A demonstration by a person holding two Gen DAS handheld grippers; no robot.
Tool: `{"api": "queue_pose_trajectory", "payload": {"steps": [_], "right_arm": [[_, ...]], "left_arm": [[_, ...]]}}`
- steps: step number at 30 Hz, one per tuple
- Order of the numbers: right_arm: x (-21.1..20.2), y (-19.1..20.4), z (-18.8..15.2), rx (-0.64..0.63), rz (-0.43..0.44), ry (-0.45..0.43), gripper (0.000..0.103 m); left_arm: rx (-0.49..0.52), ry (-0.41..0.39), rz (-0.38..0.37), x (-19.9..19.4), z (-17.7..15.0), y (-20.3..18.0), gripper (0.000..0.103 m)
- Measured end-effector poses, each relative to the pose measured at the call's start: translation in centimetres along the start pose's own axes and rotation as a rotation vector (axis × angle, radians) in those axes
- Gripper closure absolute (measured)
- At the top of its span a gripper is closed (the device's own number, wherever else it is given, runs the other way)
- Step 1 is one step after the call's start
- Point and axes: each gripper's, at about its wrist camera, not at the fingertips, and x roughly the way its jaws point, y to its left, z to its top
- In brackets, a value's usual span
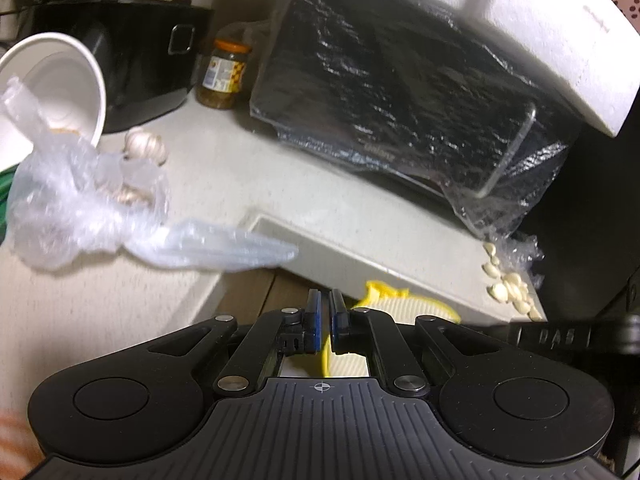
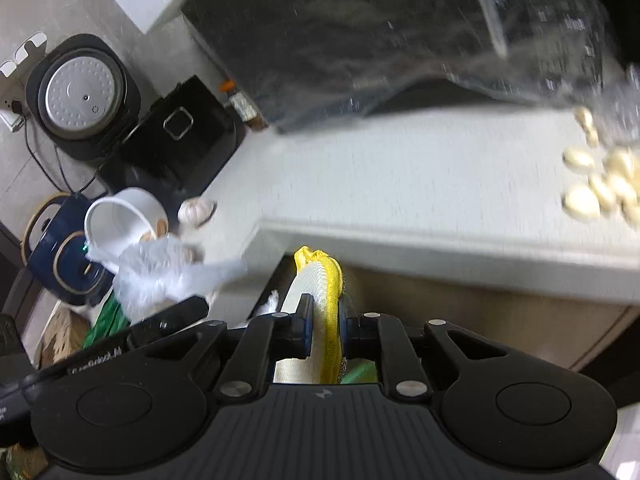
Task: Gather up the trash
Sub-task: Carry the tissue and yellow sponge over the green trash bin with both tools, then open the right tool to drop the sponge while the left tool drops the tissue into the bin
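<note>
The left gripper [image 1: 325,316] is being held angled downward, its blue-padded jaws closed with nothing between them. The right gripper [image 2: 325,322] is likewise being tilted downward, its jaws being pressed against a yellow-edged white cloth [image 2: 316,280].

My left gripper [image 1: 325,312] was matte black with blue finger pads [image 1: 317,316] and silver pivot screws. My right gripper [image 2: 325,320] looked the same, with a ribbed base.

The counter [image 2: 400,176] lies bare just in front of the plastic-wrapped appliance [image 1: 400,92]. Peeled garlic cloves [image 2: 600,184] crowd the appliance's right corner. A jar [image 1: 224,76] and black cooker [image 1: 132,60] block its left.
</note>
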Motion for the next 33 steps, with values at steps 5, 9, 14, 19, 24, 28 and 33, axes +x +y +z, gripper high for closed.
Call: {"api": "queue_pose_trajectory", "payload": {"steps": [5, 9, 14, 19, 24, 28, 33], "right_arm": [[1.0, -2.0, -2.6, -0.025, -0.014, 0.091, 0.090], [1.9, -4.4, -4.2, -0.016, -0.032, 0.117, 0.090], [4.7, -7.1, -5.8, -0.036, -0.082, 0.190, 0.090], [11.5, -10.1, -8.6, 0.052, -0.138, 0.327, 0.091], [20.4, -12.9, -13.9, 0.182, -0.208, 0.428, 0.090], [26.3, -15.3, -17.2, 0.299, -0.270, 0.488, 0.088], [24.7, -16.0, -17.2, 0.353, -0.283, 0.503, 0.077]], "left_arm": [[-0.075, 0.060, 0.055, 0.0, -2.8, 0.2, 0.096], [-0.127, 0.097, 0.107, -0.4, -4.5, 0.7, 0.096], [-0.171, 0.101, 0.158, -1.9, -6.0, 1.4, 0.096], [-0.251, 0.023, 0.137, -5.4, -5.7, 3.3, 0.093], [-0.278, -0.067, 0.238, -8.9, -5.1, 6.4, 0.089], [-0.359, -0.111, 0.263, -10.3, -5.7, 9.1, 0.089], [-0.450, -0.028, 0.298, -10.1, -5.5, 10.9, 0.089]]}}
